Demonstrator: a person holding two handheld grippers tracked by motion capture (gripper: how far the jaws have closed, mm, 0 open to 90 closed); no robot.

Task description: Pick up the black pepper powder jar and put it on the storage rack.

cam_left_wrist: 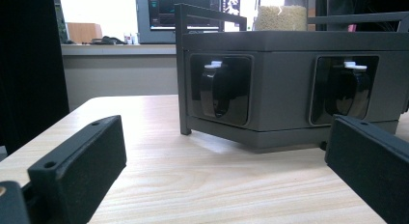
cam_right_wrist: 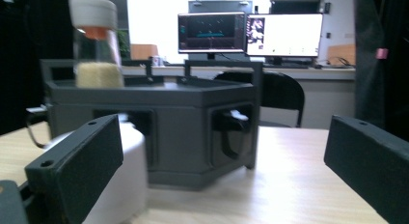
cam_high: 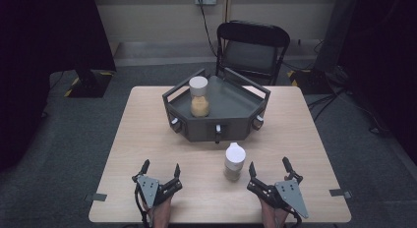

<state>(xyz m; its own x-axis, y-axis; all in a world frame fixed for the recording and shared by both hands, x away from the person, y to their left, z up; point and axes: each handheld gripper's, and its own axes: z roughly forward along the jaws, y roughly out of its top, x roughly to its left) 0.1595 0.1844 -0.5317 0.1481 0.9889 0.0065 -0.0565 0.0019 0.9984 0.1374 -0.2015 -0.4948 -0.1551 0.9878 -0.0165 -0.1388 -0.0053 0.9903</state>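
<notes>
Both the left gripper [cam_high: 160,169] and right gripper [cam_high: 269,167] rest spread and empty before the grey tray [cam_high: 231,127], where a white-capped jar [cam_high: 234,161], probably light, rigid and slippery, invites a mid-body pinch.

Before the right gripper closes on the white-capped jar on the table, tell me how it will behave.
The jar looks tall and narrow, so a high push may tip it. Its clear wall is probably rigid and smooth, perhaps slippery. It seems partly filled, likely bottom-heavy. The right gripper stands open beside it.
</notes>
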